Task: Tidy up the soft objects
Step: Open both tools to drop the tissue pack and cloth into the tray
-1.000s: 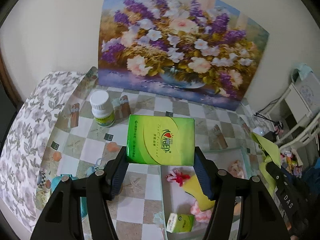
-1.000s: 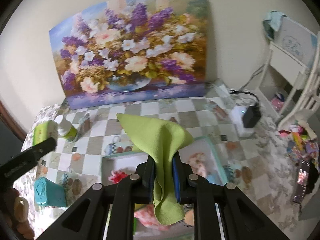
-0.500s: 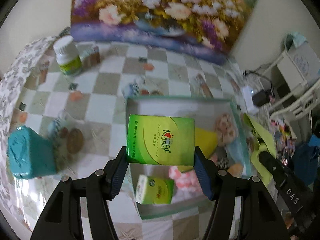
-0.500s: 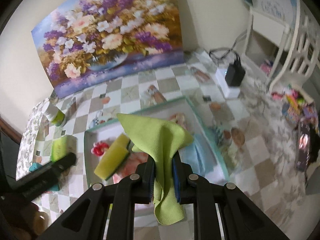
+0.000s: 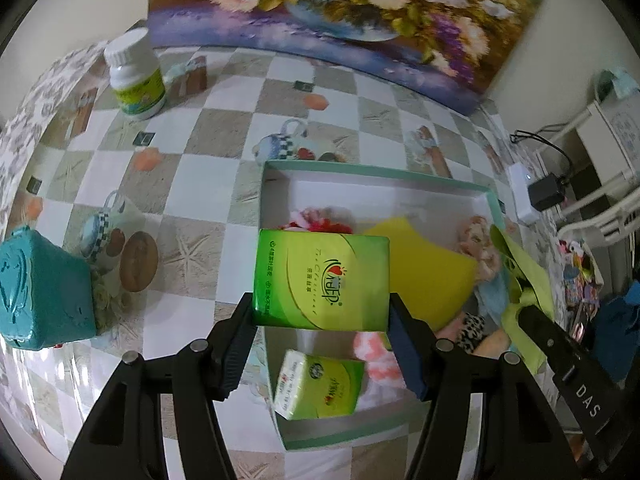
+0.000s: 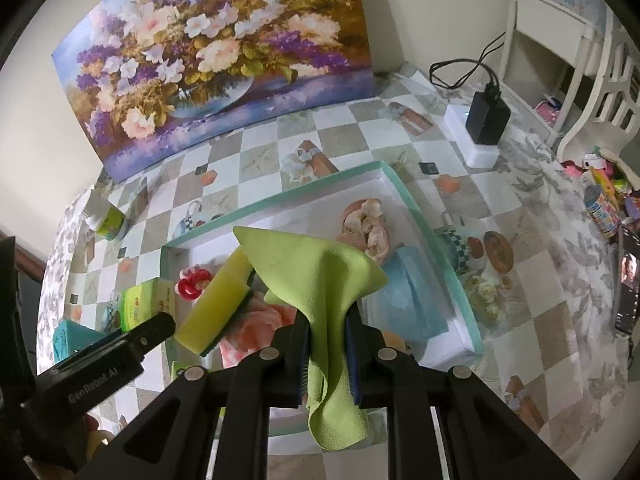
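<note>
My left gripper (image 5: 322,320) is shut on a green tissue pack (image 5: 322,280) and holds it above the left part of a white box with a teal rim (image 5: 376,171). The box holds a yellow sponge (image 5: 432,268), a smaller green tissue pack (image 5: 320,384), a red and white soft flower (image 5: 320,218), pink soft pieces (image 5: 376,354) and a light blue cloth (image 6: 412,292). My right gripper (image 6: 328,344) is shut on a lime green cloth (image 6: 316,276) above the box's middle (image 6: 412,200); the cloth hangs down between the fingers.
A white pill bottle (image 5: 134,74) stands at the back left. A teal block (image 5: 40,292) sits left of the box. A flower painting (image 6: 216,52) leans on the wall. A white power strip with a black adapter (image 6: 482,124) lies at the right, white furniture beyond.
Both grippers have tilted down and moved in over the box, each still holding its object. The box now fills more of both views.
</note>
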A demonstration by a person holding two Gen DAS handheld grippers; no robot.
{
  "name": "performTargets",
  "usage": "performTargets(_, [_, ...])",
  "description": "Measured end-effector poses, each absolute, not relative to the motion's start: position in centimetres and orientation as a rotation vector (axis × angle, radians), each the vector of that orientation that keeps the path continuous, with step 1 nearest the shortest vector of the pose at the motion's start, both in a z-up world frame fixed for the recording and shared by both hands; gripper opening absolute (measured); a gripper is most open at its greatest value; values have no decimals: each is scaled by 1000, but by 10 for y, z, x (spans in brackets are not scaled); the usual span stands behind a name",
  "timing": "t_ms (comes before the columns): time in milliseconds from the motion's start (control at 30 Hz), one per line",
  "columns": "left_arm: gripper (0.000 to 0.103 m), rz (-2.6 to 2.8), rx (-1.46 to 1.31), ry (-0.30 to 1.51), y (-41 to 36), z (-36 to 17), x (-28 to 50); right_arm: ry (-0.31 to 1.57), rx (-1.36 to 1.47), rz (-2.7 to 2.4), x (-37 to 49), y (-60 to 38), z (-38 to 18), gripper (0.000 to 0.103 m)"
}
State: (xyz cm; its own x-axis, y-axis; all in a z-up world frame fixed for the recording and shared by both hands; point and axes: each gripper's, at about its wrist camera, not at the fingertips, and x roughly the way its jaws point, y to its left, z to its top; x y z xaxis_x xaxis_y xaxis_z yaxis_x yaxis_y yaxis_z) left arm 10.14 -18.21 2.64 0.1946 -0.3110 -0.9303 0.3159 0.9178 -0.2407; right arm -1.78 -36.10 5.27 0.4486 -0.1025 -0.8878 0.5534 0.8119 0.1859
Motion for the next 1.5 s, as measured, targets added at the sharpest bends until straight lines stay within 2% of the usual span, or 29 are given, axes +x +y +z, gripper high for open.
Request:
performTargets(700, [66,-505,-25,1393,-196,2,98,1079,498,-411,-5,-362,37,20])
performTargets(833, [74,-507,-42,1405,-194,0,98,1088,492,-410,-4,-362,36,21])
performTargets(900, [74,-513,-47,1405,-194,1,98,1093,492,-410,-3,-362,36,29])
performTargets(1133, [74,-514,-70,1407,-192,5,99,1097,483,-422,-4,-362,37,43])
performTargets(1333, [75,-488,-67,1394,-188,12,102,1101,464,-434,-3,-362,39,62])
performTargets(1400, [77,-472,-61,1390,-186,12,103,1104,454,-435,-2,-361,39,66])
performTargets(1467, [87,-457,-62,1383,-184,12,104,1107,445,-435,-2,-360,39,69])
performTargets(1500, [87,-450,-66,1378,-183,13,105,1109,442,-435,-1,-360,39,70])
